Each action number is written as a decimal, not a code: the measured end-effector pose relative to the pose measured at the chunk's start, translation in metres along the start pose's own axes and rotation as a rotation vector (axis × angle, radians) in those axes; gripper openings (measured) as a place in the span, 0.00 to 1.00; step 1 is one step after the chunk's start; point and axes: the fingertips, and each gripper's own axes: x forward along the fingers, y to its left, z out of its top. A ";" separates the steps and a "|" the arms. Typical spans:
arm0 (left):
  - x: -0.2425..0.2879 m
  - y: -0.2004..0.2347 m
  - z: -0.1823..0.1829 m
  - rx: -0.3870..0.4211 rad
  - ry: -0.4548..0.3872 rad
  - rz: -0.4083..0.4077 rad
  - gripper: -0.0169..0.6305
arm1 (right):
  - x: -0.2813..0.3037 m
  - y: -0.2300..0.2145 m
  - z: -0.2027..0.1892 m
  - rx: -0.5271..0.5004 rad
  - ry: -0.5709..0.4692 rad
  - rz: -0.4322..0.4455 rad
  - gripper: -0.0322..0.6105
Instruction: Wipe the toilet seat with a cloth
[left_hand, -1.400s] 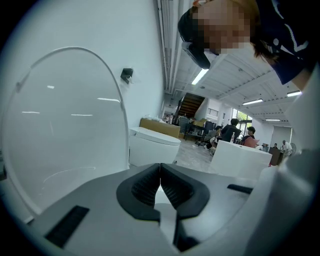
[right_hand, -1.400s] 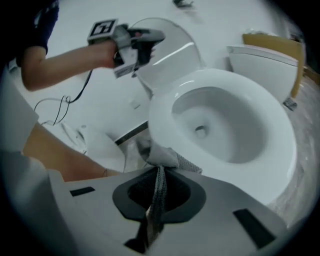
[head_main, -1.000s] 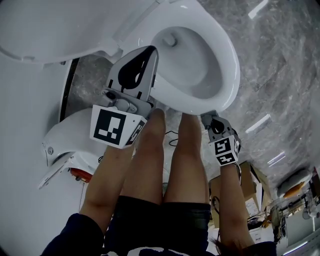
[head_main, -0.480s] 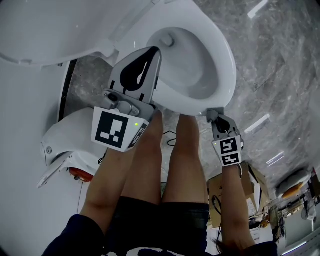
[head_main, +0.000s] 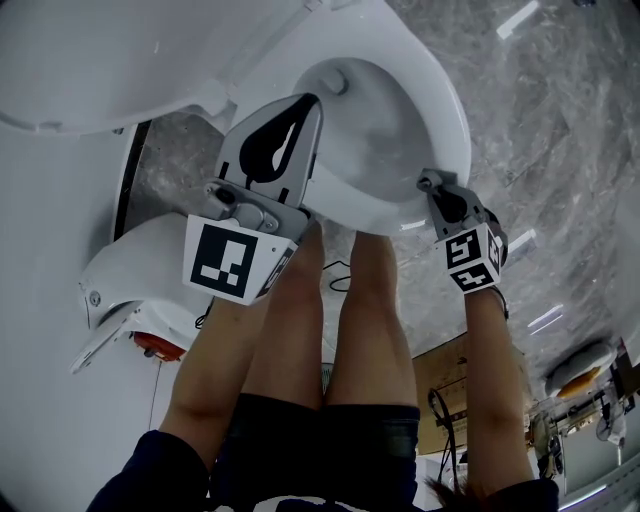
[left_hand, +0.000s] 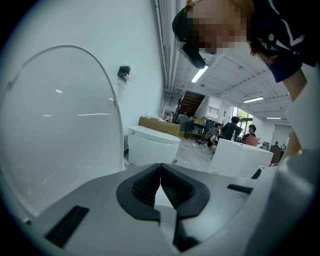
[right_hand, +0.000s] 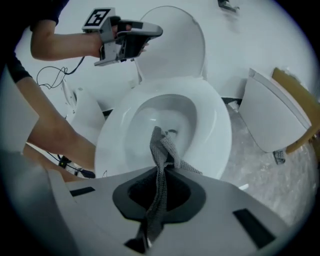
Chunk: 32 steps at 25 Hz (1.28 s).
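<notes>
Right gripper (head_main: 430, 184) at the front edge of the white toilet seat (head_main: 456, 120), jaws pinched tight on a grey waffle-textured cloth (right_hand: 160, 160). Cloth bunched into a fold between the pads, one end poking forward over the open bowl (right_hand: 160, 114), the other trailing back through the jaw opening; contact between cloth and seat not clear from any view. Left gripper (head_main: 303, 104) held higher, above the bowl's left side and pointing toward the raised lid (left_hand: 60, 125), jaws closed tip to tip with nothing between them. Bare legs (head_main: 375, 320) just in front of the bowl, between the two arms. A second white toilet (right_hand: 275, 115) just beside the first, on the grey marbled floor (head_main: 560, 130); another white fixture (head_main: 135, 265) near the left arm. Far behind in the left gripper view, seated people (left_hand: 235, 131) in an open hall under ceiling strip lights.
</notes>
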 end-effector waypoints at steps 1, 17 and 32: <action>0.000 0.001 -0.001 0.002 0.004 0.000 0.06 | 0.001 -0.017 0.009 -0.026 -0.015 -0.024 0.09; 0.013 0.014 -0.001 -0.058 -0.014 0.020 0.06 | -0.010 0.043 -0.020 -0.098 0.023 0.206 0.09; 0.020 0.027 0.009 -0.077 -0.024 0.018 0.06 | -0.016 -0.068 0.027 0.006 -0.139 -0.004 0.09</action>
